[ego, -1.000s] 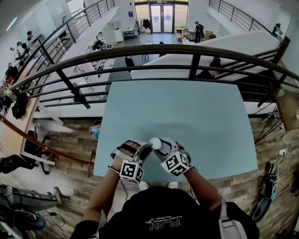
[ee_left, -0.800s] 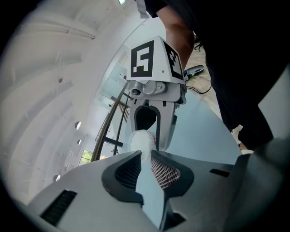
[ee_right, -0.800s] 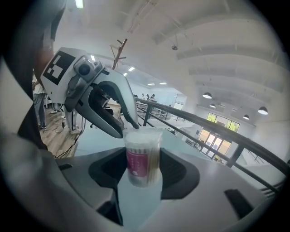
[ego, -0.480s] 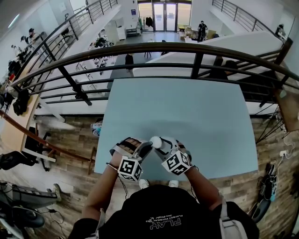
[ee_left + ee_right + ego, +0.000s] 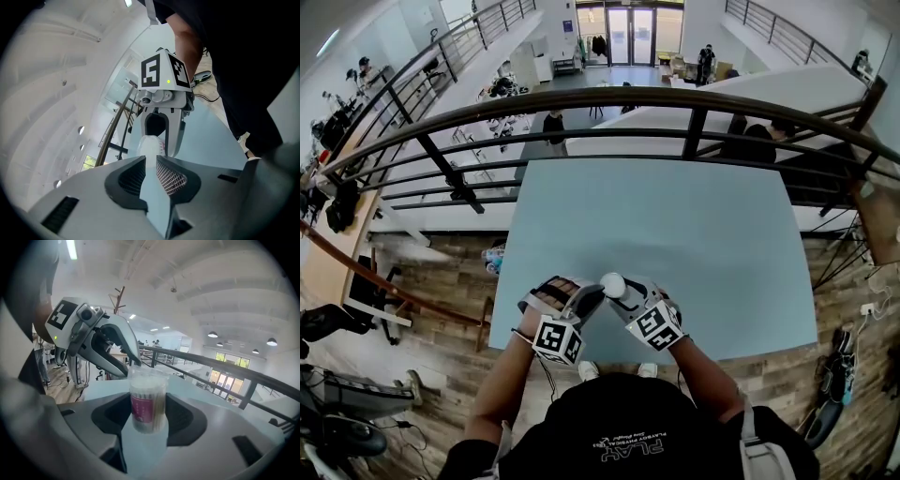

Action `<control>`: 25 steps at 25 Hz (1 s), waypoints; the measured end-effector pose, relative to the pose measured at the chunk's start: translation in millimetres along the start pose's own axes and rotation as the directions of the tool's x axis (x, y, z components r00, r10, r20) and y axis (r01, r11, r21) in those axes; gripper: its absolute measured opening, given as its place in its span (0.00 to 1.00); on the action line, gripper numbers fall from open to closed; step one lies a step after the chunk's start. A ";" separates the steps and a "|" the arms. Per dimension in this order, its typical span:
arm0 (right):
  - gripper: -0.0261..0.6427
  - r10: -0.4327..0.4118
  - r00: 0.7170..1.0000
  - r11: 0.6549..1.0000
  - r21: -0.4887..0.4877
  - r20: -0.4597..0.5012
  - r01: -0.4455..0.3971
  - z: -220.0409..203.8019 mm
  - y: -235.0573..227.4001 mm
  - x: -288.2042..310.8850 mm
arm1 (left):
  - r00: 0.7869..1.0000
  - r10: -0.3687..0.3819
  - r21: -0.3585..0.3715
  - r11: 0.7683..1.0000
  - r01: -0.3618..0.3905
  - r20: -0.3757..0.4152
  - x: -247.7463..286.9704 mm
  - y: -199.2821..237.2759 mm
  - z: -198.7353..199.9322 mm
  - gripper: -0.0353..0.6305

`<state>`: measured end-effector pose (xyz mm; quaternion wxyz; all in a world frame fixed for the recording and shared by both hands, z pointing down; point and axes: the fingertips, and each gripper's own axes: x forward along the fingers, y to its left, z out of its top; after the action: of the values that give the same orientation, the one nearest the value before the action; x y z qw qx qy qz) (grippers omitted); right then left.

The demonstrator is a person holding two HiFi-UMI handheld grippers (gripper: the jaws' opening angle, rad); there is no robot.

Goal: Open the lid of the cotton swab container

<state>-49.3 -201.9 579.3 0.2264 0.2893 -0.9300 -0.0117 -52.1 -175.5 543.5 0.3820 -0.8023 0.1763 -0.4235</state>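
Observation:
The cotton swab container (image 5: pixel 147 399), a clear tub with a pink label and a clear lid, stands upright between my right gripper's jaws. My right gripper (image 5: pixel 623 292) is shut on its body, near the table's front edge. In the head view the container (image 5: pixel 612 285) shows its white top. My left gripper (image 5: pixel 592 296) comes in from the left. Its fingertips (image 5: pixel 129 369) sit at the lid's rim. Its jaws have just been opening, and the left gripper view shows only bare table between the pads, with the container (image 5: pixel 151 146) just past the tips.
The pale blue table (image 5: pixel 675 216) stretches away from the grippers. A dark metal railing (image 5: pixel 609 98) runs along its far side above a lower floor. The table's front edge (image 5: pixel 581 354) is just under my hands.
Both grippers and the container stay in the same place at the table's front edge. The right gripper's hold looks the same.

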 end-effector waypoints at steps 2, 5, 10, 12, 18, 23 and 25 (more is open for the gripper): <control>0.38 -0.001 1.000 1.000 -0.004 0.000 0.001 -1.2 0.8 1.1 | 1.000 0.020 -0.019 1.000 -0.020 0.004 -3.1 2.6 0.1 0.18; 0.38 -0.002 1.000 1.000 -0.001 -0.002 0.002 -0.8 -0.5 1.2 | 0.998 0.063 -0.050 0.997 -0.062 0.013 -5.4 8.1 -1.5 0.18; 0.38 0.002 1.000 0.999 0.039 0.010 -0.003 1.1 -1.9 -0.9 | 0.989 0.144 -0.083 0.987 -0.141 0.026 -11.8 23.9 1.8 0.12; 0.38 0.008 1.000 0.998 0.054 0.012 -0.009 2.0 0.6 -0.3 | 0.985 0.171 -0.099 0.981 -0.166 0.035 -14.7 31.6 5.0 0.11; 0.38 0.020 1.000 0.998 0.057 0.017 -0.021 3.6 5.6 1.9 | 0.976 0.215 -0.122 0.970 -0.208 0.045 -14.7 44.5 7.8 0.09; 0.38 0.026 1.000 0.999 0.028 0.017 -0.027 7.0 10.6 0.0 | 0.971 0.233 -0.134 0.965 -0.224 0.049 -12.8 54.0 10.8 0.08; 0.38 0.031 0.999 0.999 0.007 0.020 -0.031 7.8 13.4 -0.8 | 0.971 0.235 -0.128 0.965 -0.228 0.045 -10.0 56.0 11.8 0.08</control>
<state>-59.2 -191.1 574.0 0.2162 0.2754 -0.9367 -0.0078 -45.9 -200.2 491.3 0.3841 -0.8104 0.2828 -0.3401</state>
